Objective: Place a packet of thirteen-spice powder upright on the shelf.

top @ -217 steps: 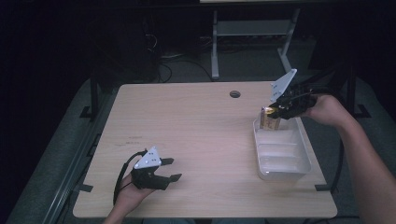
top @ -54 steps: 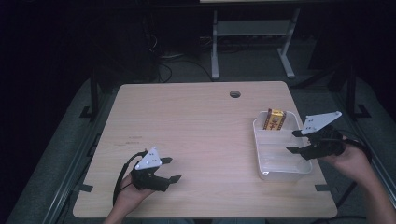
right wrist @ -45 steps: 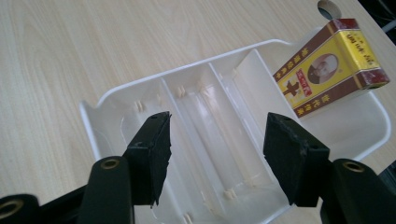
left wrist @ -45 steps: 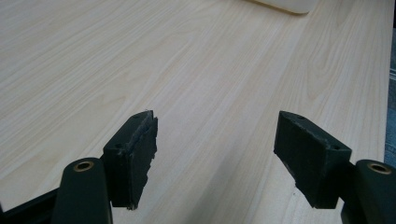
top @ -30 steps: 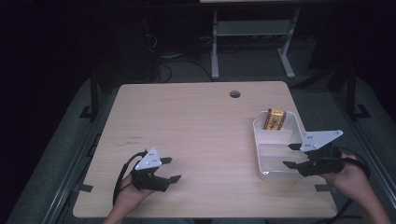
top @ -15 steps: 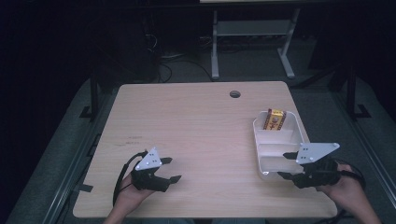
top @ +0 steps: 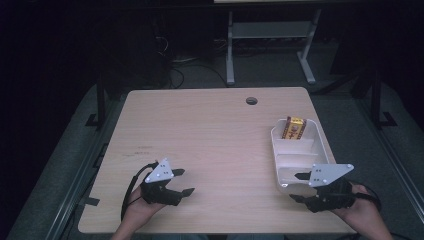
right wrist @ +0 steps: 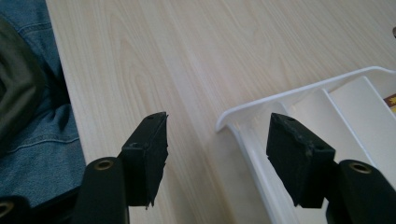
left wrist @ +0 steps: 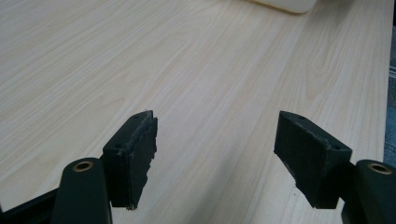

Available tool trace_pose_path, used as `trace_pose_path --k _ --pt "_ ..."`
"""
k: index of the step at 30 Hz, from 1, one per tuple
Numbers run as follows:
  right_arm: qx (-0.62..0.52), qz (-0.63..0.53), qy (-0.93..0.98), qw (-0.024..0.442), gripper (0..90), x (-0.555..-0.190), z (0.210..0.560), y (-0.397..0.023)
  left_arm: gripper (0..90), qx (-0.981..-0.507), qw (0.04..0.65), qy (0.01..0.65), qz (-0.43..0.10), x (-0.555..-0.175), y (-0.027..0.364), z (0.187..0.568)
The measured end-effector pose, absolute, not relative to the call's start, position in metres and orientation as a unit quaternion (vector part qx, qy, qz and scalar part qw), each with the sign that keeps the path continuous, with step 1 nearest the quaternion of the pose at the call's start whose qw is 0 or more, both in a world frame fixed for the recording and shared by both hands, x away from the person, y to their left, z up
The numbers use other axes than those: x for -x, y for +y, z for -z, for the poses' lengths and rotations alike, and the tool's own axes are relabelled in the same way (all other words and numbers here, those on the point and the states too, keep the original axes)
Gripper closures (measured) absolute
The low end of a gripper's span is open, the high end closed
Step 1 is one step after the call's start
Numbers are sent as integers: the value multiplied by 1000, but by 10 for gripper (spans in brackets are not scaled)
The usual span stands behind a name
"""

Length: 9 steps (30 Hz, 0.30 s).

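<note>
My left gripper point(top: 184, 181) rests at the near left of the wooden table point(top: 210, 135), open, with only bare wood between its jaws point(left wrist: 215, 154). My right gripper point(top: 297, 187) hovers low at the near right, just off the near end of a white divided tray point(top: 274, 150). It is open and holds nothing, and the tray's near corner point(right wrist: 261, 105) lies just beyond its jaws point(right wrist: 217, 154). A yellow and brown box point(top: 294, 128) stands in the tray's far compartment, and a sliver of the box point(right wrist: 391, 100) shows at the edge of the right gripper view.
A round cable hole point(top: 251, 101) sits near the table's far edge. A metal stand point(top: 270, 45) and cables lie on the dark floor beyond. The person's jeans point(right wrist: 28, 93) show past the near table edge. A tray corner point(left wrist: 285, 4) shows far ahead of the left gripper.
The right gripper has moved back toward the near table edge and slightly down, from beside the tray to its near end. The left gripper has stayed still.
</note>
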State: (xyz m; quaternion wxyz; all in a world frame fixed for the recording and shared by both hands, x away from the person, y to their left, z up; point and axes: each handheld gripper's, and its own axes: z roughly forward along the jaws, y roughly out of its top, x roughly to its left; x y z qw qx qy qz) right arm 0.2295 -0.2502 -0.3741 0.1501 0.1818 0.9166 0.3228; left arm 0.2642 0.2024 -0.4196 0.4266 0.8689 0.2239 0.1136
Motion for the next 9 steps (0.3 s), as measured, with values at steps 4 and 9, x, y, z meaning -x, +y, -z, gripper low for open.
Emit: trace_pose_path --k 4,9 --pt "-178 -326 916 150 370 -227 377 -246 288 -868 428 223 -114 -264 202 419" --pt "-179 -333 913 155 356 -221 381 -241 271 -867 429 224 -116 -264 202 419"
